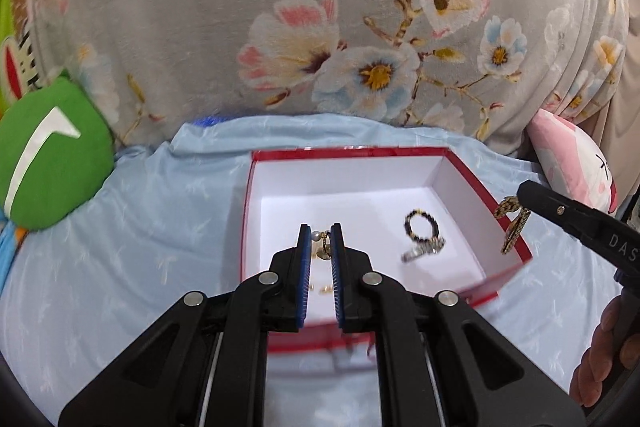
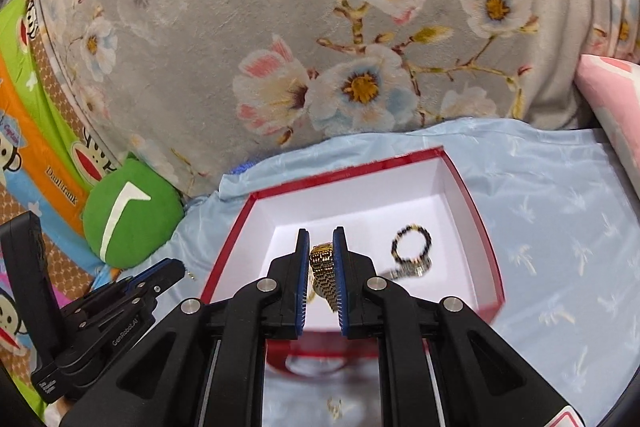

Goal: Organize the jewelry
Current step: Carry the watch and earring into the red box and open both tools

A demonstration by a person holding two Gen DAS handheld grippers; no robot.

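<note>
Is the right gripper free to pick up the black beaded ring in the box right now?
Probably not yet: the right gripper is shut on a gold watch band. The black beaded ring lies uncovered in the open red box.

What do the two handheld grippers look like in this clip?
Both are matte black plastic linkages with round silver pivot pins and flat fingers lined with ribbed blue pads. The left gripper shows white "GenRobot.AI" lettering on its side in the right wrist view; the right gripper shows partial white letters "DAS" in the left wrist view. No sleeves visible.
</note>
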